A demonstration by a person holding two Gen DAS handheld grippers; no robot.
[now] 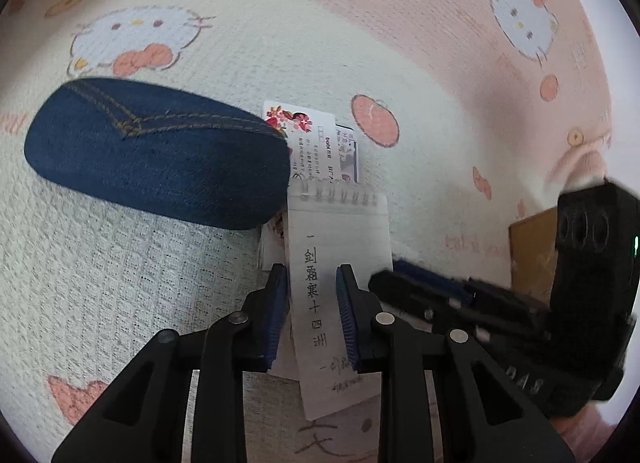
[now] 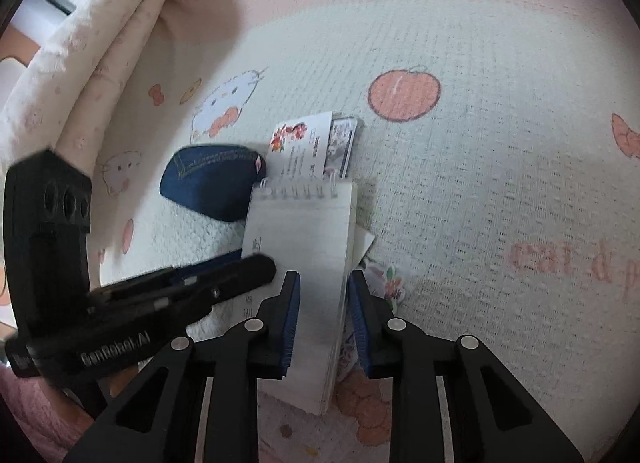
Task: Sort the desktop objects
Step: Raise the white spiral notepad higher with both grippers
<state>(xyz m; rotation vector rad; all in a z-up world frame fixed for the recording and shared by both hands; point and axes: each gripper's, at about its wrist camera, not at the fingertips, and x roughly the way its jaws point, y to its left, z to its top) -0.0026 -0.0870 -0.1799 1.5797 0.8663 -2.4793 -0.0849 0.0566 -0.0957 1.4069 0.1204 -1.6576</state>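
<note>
Both grippers, left gripper [image 1: 312,303] and right gripper [image 2: 324,303], are straddling the spiral notepad [image 2: 304,247] with jaws spread, seemingly untouching, beside the rounded denim case [image 1: 156,151] on the waffle-textured blanket [image 2: 500,183].

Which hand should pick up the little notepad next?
Probably the right. The right gripper has its open jaws on either side of the notepad, straddling its thick edge. The left gripper is also open but hangs over the flat page, with less to pinch.

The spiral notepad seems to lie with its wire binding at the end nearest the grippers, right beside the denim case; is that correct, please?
Not quite: the spiral notepad has its wire binding at the far end, away from the grippers, as the left wrist view shows. It does lie right beside the denim case.
</note>
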